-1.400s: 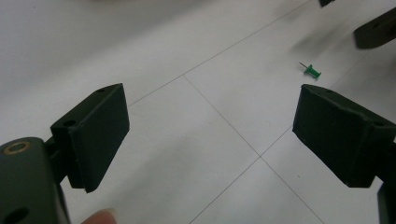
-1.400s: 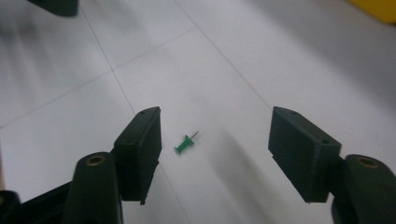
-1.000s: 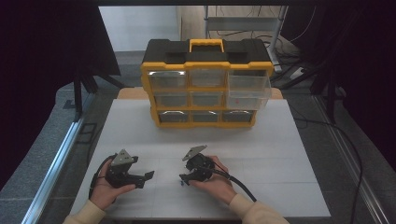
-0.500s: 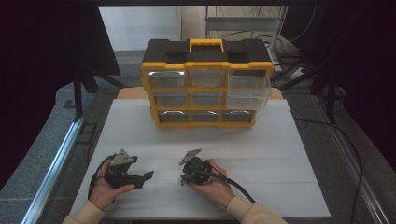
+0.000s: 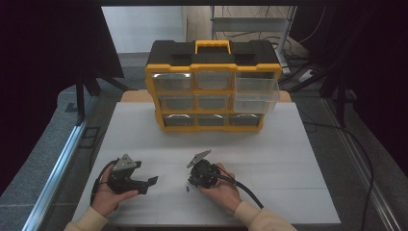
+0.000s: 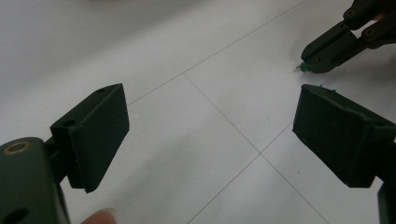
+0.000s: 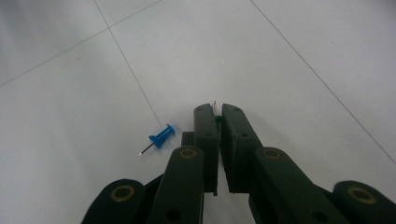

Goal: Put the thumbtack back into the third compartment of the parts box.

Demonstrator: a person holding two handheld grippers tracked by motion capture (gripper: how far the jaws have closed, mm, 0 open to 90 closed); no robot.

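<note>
On white gridded table (image 5: pixel 288 159): left gripper (image 5: pixel 150 182) fingers apart, right gripper (image 7: pixel 217 113) fingers pinching green pushpin (image 7: pixel 217 119).

This looks like a lab or workshop set up for recording. A white table (image 5: pixel 288 159) carries a yellow-and-black parts organizer (image 5: pixel 213 86) with small clear drawers, dark curtains (image 5: pixel 48 57) hang on both sides, and cables (image 5: pixel 356 144) trail across the grey floor (image 5: pixel 43 144).
</note>
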